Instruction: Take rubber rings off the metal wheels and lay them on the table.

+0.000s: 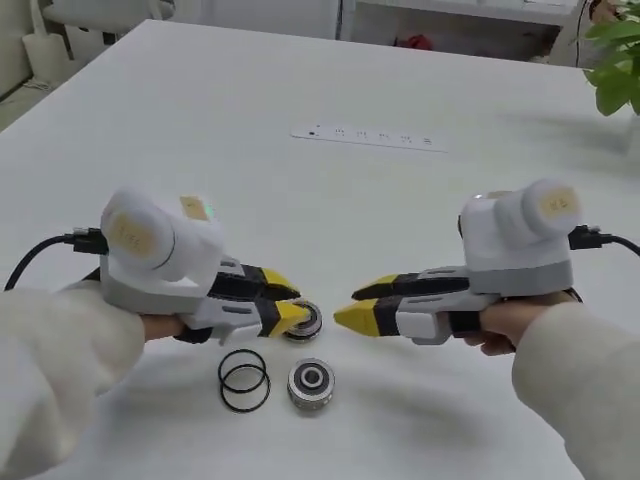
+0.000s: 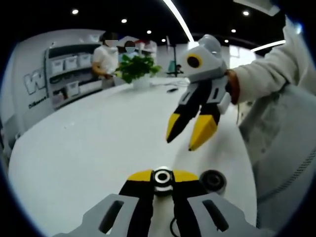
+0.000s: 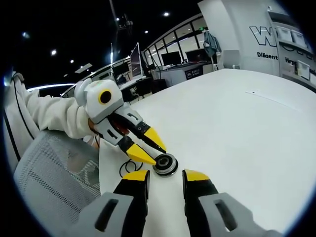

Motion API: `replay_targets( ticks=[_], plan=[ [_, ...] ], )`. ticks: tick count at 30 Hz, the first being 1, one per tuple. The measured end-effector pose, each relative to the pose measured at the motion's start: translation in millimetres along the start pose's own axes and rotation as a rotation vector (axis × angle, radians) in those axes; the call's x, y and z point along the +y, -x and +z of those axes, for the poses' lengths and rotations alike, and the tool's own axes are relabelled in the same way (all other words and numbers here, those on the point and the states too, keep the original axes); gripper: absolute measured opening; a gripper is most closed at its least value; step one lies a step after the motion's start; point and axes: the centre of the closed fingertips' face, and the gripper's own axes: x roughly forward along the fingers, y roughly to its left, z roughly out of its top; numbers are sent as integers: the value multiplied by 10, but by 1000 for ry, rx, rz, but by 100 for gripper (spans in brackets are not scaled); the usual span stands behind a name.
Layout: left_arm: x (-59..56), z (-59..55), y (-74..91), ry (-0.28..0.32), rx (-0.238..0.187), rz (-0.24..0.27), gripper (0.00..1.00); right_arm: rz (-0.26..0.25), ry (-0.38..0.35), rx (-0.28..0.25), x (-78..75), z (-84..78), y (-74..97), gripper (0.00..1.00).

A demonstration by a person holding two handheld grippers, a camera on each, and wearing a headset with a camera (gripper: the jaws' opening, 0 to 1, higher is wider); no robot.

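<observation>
My left gripper (image 1: pixel 296 304) is shut on a small metal wheel (image 1: pixel 305 322) held low over the white table; the left gripper view has the wheel (image 2: pixel 162 177) between the yellow tips. A second wheel (image 1: pixel 311 384) with a dark rim lies flat just in front of it. Two loose black rubber rings (image 1: pixel 243 380) lie overlapping on the table beside that wheel. My right gripper (image 1: pixel 348 305) stands open, its tips a short way right of the held wheel and pointing at it. In the right gripper view the held wheel (image 3: pixel 165 164) sits just beyond the open jaws.
A white power strip (image 1: pixel 368 137) lies at the middle of the table. A potted plant (image 1: pixel 615 60) stands at the far right corner. People (image 2: pixel 106 57) stand by shelves beyond the table's far end. A mesh chair (image 3: pixel 54 168) is near the table's edge.
</observation>
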Motion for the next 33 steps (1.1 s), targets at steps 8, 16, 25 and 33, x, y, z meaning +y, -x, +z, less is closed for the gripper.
replay_targets(
  ticks=[8,16,25,33],
  plan=[
    [5,-74,-35,1,30,6,14,5,-1,8,27,-18,-22,24],
    [-21,-86,-102,9,27,6,14,0,11,53,31,-146,-85,23],
    [-152,-65,-132,-13,27,-31,14,-38,38,98,-13,-298,-176,22],
    [-157,-49,-133,-11,19,-32,14,-36,84,109,19,-326,-260,20]
  ],
)
